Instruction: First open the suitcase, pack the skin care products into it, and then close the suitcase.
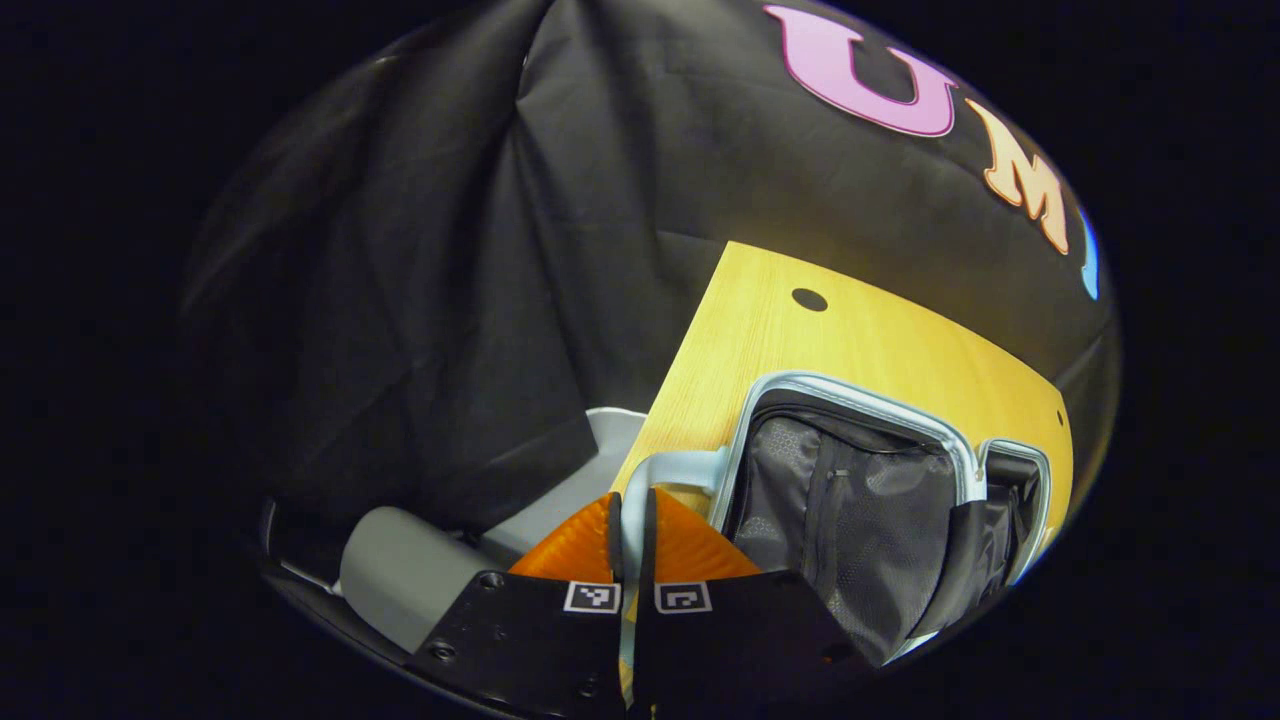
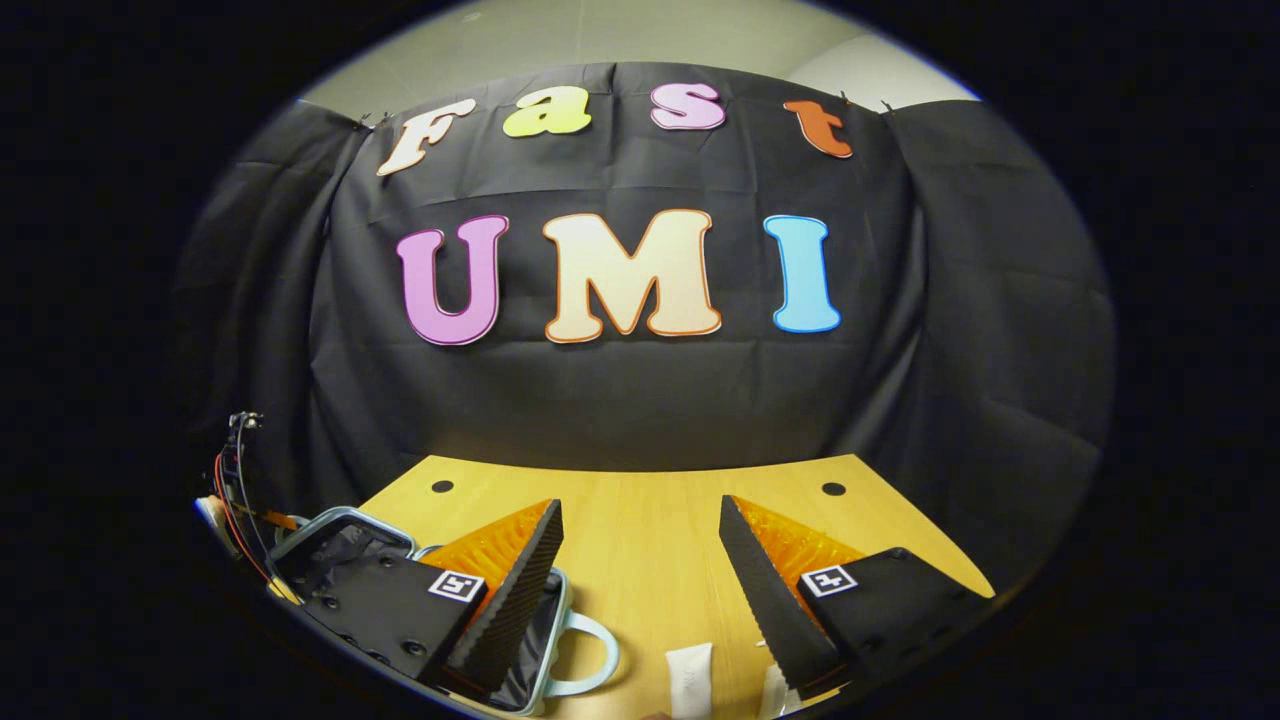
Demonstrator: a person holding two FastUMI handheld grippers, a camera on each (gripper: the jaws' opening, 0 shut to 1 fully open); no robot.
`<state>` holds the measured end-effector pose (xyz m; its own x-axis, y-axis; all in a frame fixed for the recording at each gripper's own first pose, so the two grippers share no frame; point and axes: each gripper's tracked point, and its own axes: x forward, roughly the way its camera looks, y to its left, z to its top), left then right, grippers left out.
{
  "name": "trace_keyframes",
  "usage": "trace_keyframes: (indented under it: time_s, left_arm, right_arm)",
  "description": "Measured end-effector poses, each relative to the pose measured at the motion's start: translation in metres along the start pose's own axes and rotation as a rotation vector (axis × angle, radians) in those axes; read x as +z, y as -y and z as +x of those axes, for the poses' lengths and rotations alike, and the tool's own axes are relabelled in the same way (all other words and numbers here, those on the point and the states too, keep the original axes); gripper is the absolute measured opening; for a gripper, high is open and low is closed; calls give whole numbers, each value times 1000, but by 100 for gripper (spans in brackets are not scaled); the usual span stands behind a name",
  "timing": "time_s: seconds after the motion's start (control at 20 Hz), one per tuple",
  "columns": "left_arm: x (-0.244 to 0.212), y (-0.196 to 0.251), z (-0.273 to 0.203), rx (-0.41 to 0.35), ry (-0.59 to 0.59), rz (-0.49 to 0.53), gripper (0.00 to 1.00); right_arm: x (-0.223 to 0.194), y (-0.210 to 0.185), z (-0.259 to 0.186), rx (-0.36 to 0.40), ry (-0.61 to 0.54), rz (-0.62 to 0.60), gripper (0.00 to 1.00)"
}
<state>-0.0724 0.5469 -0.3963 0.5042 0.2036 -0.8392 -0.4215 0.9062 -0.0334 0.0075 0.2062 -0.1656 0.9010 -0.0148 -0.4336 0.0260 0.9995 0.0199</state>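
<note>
The light blue suitcase lies open on the wooden table, showing its grey zipped lining, with its second half beyond. My left gripper is shut on the suitcase's light blue edge beside the looped handle. In the right gripper view the open suitcase sits at the lower left with its handle toward the middle. A white skin care tube lies on the table, and another white item lies beside it. My right gripper hangs open above the tubes, holding nothing.
A grey rounded object sits below the table's left edge in the left gripper view. Two round holes mark the table's far corners. The left gripper's body with wires shows at the far left beyond the suitcase.
</note>
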Motion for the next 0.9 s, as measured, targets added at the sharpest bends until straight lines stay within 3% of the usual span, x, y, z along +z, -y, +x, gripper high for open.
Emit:
trace_keyframes:
  time_s: [0.15, 0.2, 0.3, 0.45, 0.5, 0.65, 0.9]
  left_arm:
    - [-5, -10, 13, 38, 38, -12, 0]
    - [-4, -17, 15, 69, 52, -27, 5]
    - [-4, -27, 10, 133, 69, -48, 36]
    - [33, -24, -9, 186, 229, -83, 82]
    - [48, -16, -24, 190, 289, -94, 90]
    - [89, 22, -88, 156, 460, -103, 89]
    - [139, 105, -213, 132, 718, 23, 93]
  right_arm:
    - [8, 7, 5, -15, 19, -13, 99]
    - [10, 9, 6, -17, 24, -16, 99]
    - [12, 12, 9, -14, 31, -19, 99]
    - [20, 18, 12, 3, 59, -38, 99]
    - [23, 20, 13, 13, 70, -47, 99]
    - [35, 32, 12, 52, 105, -56, 99]
    - [51, 71, 7, 88, 156, -29, 100]
